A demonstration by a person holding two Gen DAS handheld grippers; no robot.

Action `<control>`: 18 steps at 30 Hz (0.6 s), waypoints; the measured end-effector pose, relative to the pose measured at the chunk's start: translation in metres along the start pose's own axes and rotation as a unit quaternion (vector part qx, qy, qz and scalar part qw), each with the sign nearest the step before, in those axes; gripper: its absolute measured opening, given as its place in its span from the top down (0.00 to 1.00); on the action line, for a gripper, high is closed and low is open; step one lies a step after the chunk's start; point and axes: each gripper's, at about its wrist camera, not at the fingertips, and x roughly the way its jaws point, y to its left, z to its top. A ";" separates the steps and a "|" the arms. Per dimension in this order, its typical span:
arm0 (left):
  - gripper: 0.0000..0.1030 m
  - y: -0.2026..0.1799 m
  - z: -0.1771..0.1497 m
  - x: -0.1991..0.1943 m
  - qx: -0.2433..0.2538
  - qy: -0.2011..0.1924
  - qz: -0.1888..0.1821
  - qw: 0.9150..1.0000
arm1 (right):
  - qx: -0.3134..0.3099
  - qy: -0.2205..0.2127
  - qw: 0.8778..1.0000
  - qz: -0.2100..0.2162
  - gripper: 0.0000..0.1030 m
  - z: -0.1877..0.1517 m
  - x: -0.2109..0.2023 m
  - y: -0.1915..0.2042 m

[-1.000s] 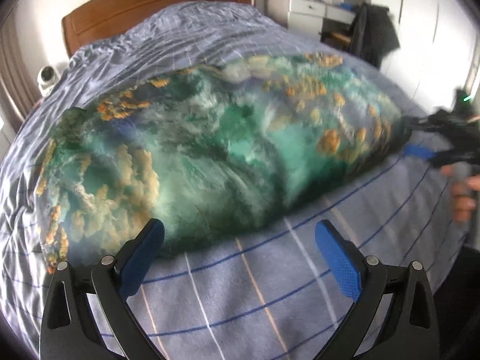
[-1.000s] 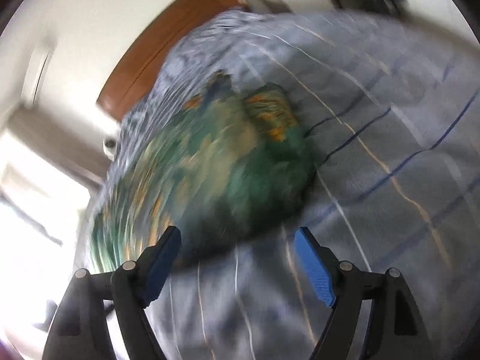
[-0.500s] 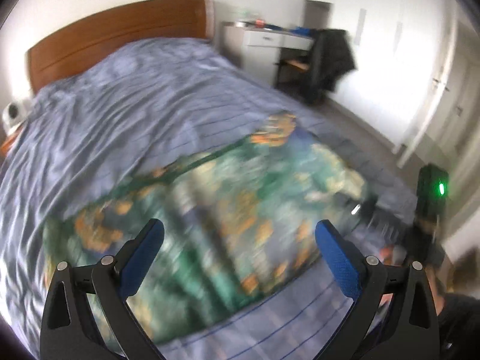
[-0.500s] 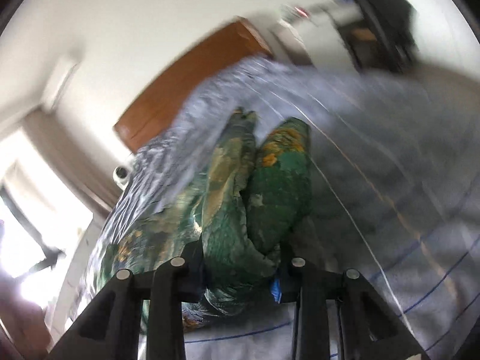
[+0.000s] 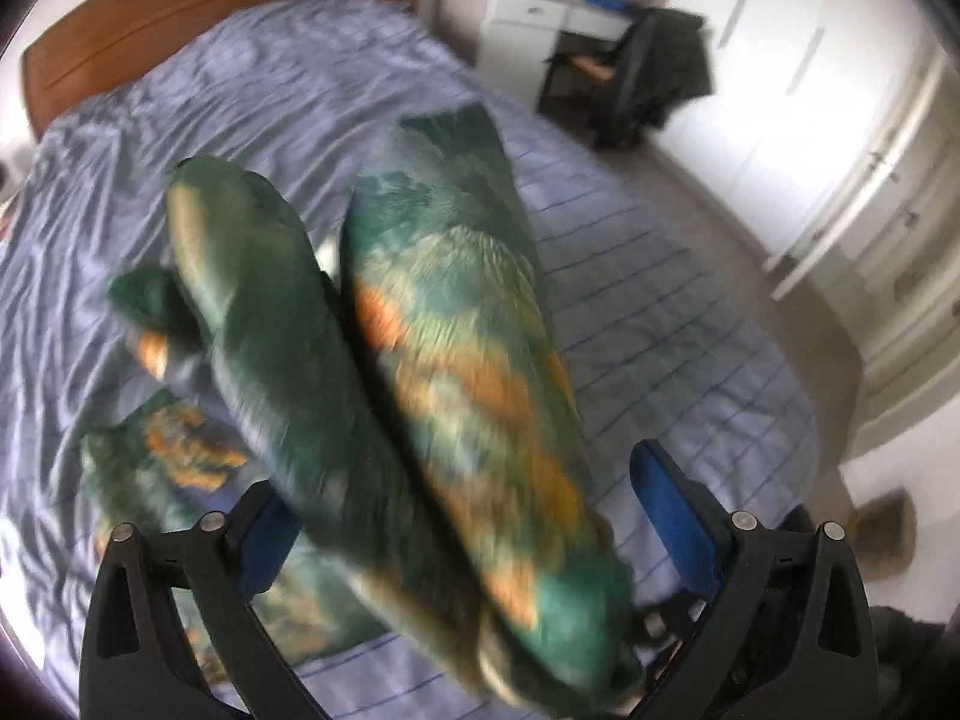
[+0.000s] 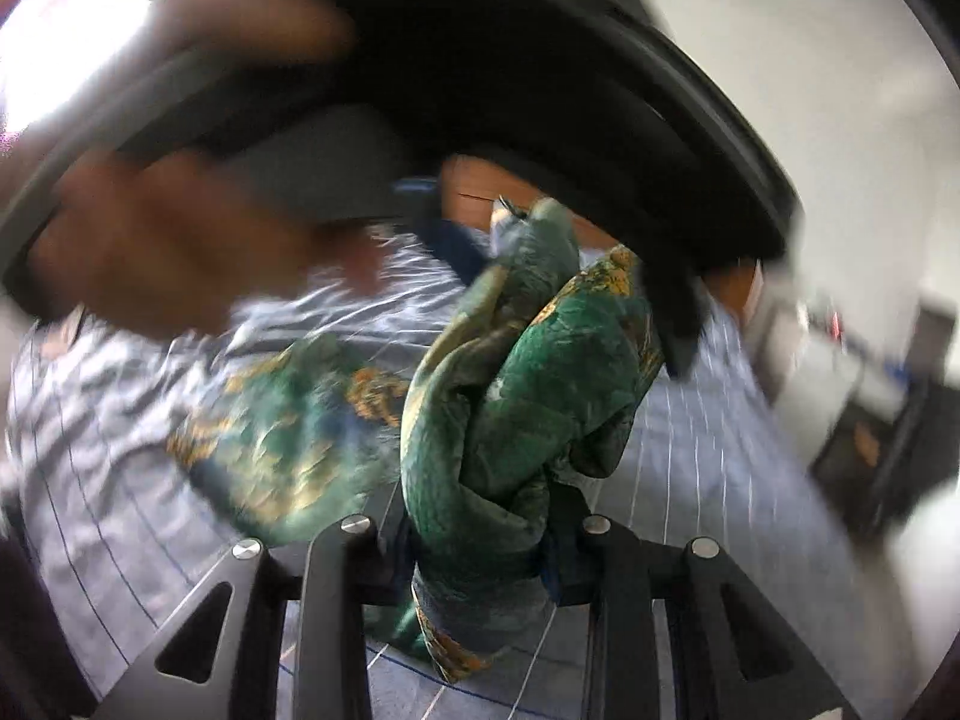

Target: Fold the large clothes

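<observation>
Clamped tight, the right gripper [image 6: 480, 546] pinches a bunched fold of the green-and-orange garment [image 6: 510, 396]; the left gripper [image 5: 468, 516] stands wide apart, the cloth hanging blurred between its blue pads without either pressing it. A smeared hand [image 6: 168, 240] and a dark tool block much of the right view. Lifted above the bed [image 5: 180, 138], the garment trails one end onto the striped cover.

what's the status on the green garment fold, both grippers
Right gripper shut on green garment, lifted off bed. Left gripper open, garment bunched between its fingers. Nothing blocking.
</observation>
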 end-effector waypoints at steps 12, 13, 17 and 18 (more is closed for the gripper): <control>0.72 0.062 -0.021 -0.004 -0.023 0.003 0.047 0.999 | 0.003 0.018 0.996 0.092 0.38 0.003 -0.009 0.003; 0.72 0.073 -0.022 -0.008 -0.031 0.000 0.047 0.998 | 0.033 0.022 0.993 0.111 0.38 0.003 -0.014 -0.008; 0.71 0.131 -0.040 -0.019 -0.065 -0.007 0.065 0.996 | 0.110 0.056 0.984 0.127 0.38 -0.007 -0.011 -0.047; 0.71 0.148 -0.049 -0.018 -0.076 -0.004 0.073 0.994 | 0.117 0.070 0.984 0.114 0.39 -0.010 -0.003 -0.054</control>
